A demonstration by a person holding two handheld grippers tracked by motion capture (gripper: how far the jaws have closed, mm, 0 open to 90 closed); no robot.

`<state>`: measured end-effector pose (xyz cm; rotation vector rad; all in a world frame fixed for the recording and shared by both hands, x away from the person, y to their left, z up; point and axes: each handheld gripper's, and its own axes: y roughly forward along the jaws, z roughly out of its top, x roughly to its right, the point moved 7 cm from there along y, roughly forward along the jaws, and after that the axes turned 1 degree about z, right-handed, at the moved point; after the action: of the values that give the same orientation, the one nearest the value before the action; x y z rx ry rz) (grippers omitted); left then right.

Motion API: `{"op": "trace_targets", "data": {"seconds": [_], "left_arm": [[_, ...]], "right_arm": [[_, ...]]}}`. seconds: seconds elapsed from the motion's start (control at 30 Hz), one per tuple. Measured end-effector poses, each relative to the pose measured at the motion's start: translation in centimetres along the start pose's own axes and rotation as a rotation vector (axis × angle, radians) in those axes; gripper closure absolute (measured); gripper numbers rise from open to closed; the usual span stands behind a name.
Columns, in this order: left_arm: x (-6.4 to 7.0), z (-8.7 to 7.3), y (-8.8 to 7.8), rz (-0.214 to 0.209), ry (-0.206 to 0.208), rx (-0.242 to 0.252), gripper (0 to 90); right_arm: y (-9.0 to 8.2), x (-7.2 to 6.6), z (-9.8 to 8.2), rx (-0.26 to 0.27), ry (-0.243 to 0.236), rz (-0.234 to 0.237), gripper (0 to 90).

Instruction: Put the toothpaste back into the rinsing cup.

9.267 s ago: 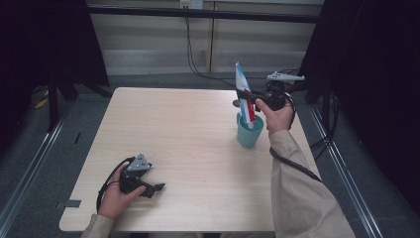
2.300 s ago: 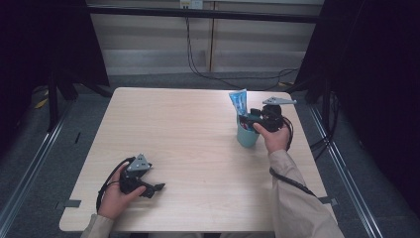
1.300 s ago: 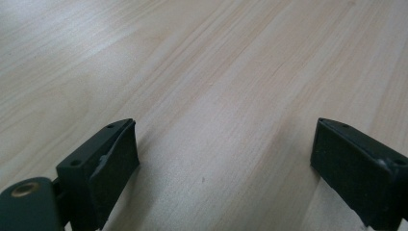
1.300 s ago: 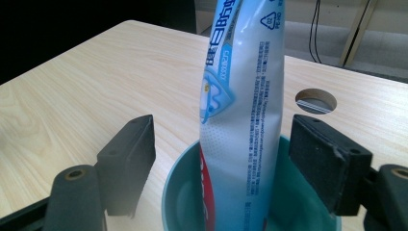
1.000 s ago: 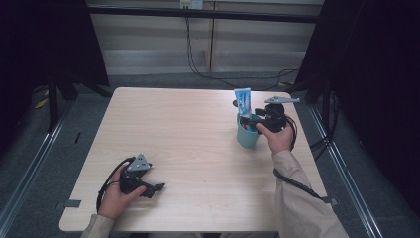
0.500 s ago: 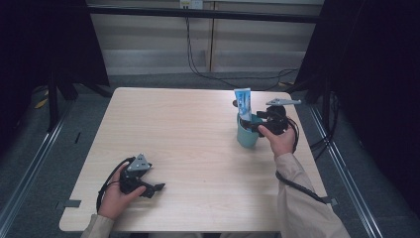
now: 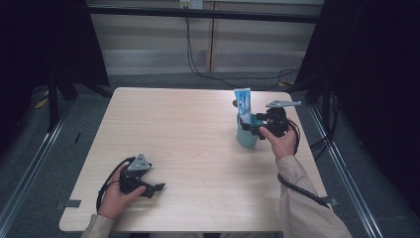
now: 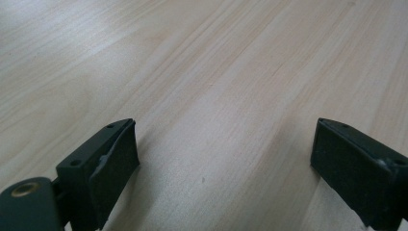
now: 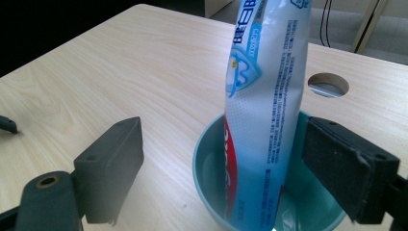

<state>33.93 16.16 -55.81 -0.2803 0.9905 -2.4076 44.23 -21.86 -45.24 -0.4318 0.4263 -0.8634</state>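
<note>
A blue-and-white toothpaste tube point(image 7: 242, 103) point(image 9: 264, 96) stands upright in a teal cup point(image 7: 246, 135) point(image 9: 207, 149) on the right half of the wooden table point(image 7: 188, 124). My right gripper point(image 7: 252, 122) point(image 9: 223, 139) is level at the cup's right side. Its jaws have just been opening and now stand wide on either side of the tube, with neither pad touching it. My left gripper point(image 7: 153, 188) point(image 9: 5, 124) point(image 8: 223, 134) rests on the table near the front left corner, open, with bare wood between its jaws.
A round cable hole point(image 7: 235, 103) point(image 9: 328, 84) is cut in the tabletop just behind the cup. Cables point(image 7: 208, 69) run over the floor behind the table. Dark curtains hang at both sides.
The right gripper held the tube above the cup, lowered it in, and its hand has since drawn slightly back toward the person. The left hand has stayed put.
</note>
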Motion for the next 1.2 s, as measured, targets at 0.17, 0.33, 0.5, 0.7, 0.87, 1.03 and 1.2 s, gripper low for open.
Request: {"op": "trace_targets", "data": {"seconds": [0.17, 0.33, 0.5, 0.7, 0.87, 1.03, 1.2], "left_arm": [[0.0, 0.0, 0.0, 0.0, 0.0, 0.001, 8.8], [0.0, 0.0, 0.0, -0.005, -0.002, 0.002, 8.8], [0.0, 0.0, 0.0, -0.001, 0.0, 0.0, 8.8], [0.1, 0.0, 0.0, -0.008, -0.004, 0.001, 8.8], [0.0, 0.0, 0.0, -0.002, -0.001, 0.003, 8.8], [0.1, 0.0, 0.0, -0.009, -0.004, 0.003, 8.8], [0.1, 0.0, 0.0, -0.008, -0.004, 0.0, 8.8]], "right_arm": [[-0.5, -0.4, 0.0, -0.008, -0.018, 0.012, 14.1], [-1.1, -0.9, -0.4, -0.011, -0.021, 0.031, 14.1], [-1.4, -1.4, -0.6, -0.018, -0.033, 0.042, 14.1], [-1.7, -2.1, -1.6, -0.054, -0.063, 0.061, 14.0], [-2.1, -2.4, -2.1, -0.064, -0.071, 0.073, 14.1], [-2.6, -2.6, -2.5, -0.071, -0.087, 0.071, 14.2], [-3.2, -2.7, -3.0, -0.075, -0.096, 0.079, 14.2]]}}
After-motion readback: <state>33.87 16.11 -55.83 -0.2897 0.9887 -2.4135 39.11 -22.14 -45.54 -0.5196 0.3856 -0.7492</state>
